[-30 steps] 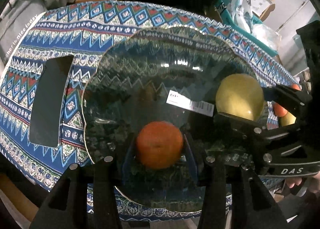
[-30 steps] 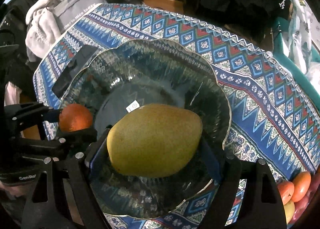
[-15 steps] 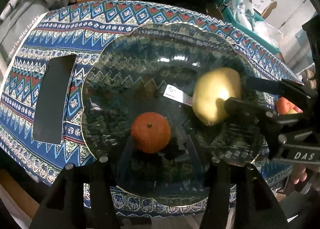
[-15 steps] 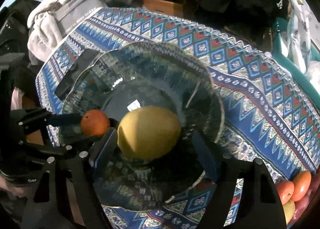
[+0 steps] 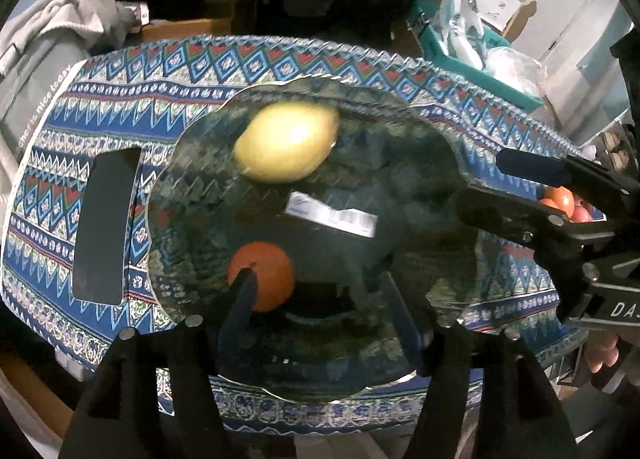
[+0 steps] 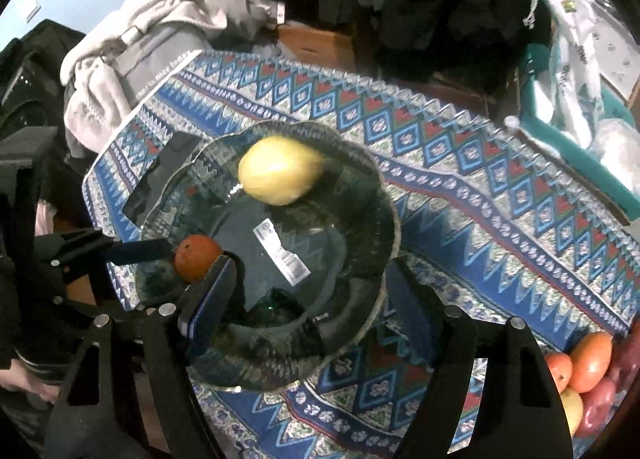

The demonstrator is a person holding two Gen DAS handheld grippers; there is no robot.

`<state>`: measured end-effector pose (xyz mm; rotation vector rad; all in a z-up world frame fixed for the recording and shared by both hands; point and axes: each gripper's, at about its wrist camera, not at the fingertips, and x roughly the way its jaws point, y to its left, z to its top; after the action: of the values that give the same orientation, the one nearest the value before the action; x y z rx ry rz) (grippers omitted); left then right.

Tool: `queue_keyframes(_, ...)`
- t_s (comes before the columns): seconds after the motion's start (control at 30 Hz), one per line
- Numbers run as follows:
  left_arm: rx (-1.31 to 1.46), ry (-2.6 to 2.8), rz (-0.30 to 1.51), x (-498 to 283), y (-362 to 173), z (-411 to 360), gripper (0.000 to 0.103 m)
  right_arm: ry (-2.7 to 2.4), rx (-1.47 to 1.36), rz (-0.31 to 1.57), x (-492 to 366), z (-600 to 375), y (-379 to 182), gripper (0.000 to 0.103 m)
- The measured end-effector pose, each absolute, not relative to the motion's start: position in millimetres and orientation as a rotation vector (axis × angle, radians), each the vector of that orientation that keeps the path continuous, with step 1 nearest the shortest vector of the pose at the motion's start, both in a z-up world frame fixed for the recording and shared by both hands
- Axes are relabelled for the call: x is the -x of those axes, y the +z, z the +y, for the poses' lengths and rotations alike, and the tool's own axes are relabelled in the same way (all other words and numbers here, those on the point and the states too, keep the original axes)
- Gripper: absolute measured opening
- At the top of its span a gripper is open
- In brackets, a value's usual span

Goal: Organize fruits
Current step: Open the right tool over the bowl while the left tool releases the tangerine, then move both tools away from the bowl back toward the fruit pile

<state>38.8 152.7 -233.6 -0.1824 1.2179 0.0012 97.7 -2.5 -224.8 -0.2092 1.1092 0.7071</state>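
A dark glass bowl [image 5: 440,163] [image 6: 384,195] stands on a patterned cloth. A yellow mango [image 5: 286,143] [image 6: 280,171] lies loose at the bowl's far side. An orange [image 5: 268,279] [image 6: 196,259] rests at its near left. My left gripper [image 5: 320,299] hangs above the bowl with its jaws opening. Its left finger overlaps the orange in view, and the pads do not press it. In the right wrist view one left finger [image 6: 136,251] ends beside the orange. My right gripper [image 6: 312,279] [image 5: 484,183] is open over the bowl's near right, with nothing between its fingers.
A flat black slab [image 5: 104,227] [image 6: 148,175] lies on the cloth left of the bowl. Several more fruits [image 6: 580,367] [image 5: 560,199] are piled at the right edge. Grey clothes [image 6: 140,59] are heaped at the back left, a teal crate [image 5: 460,47] at the back right.
Both grippers let go of their fruit and rose. The mango rolled from the right gripper's jaws to the bowl's far side. The orange stayed at the near left.
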Motion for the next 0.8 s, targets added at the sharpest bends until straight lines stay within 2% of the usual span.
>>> queue_keyframes(0.2, 0.168, -0.027, 1.183, -42.4, -216.9, 134.1, 0.075, 0.641, 0.226, 1.07, -96.0, -26.8, -208.4, 0.078)
queue_keyframes(0.8, 0.066, -0.161, 1.138, -49.0, -185.4, 45.0, 0.075, 0.431, 0.116, 1.039, -91.9, -144.7, -169.9, 0.08)
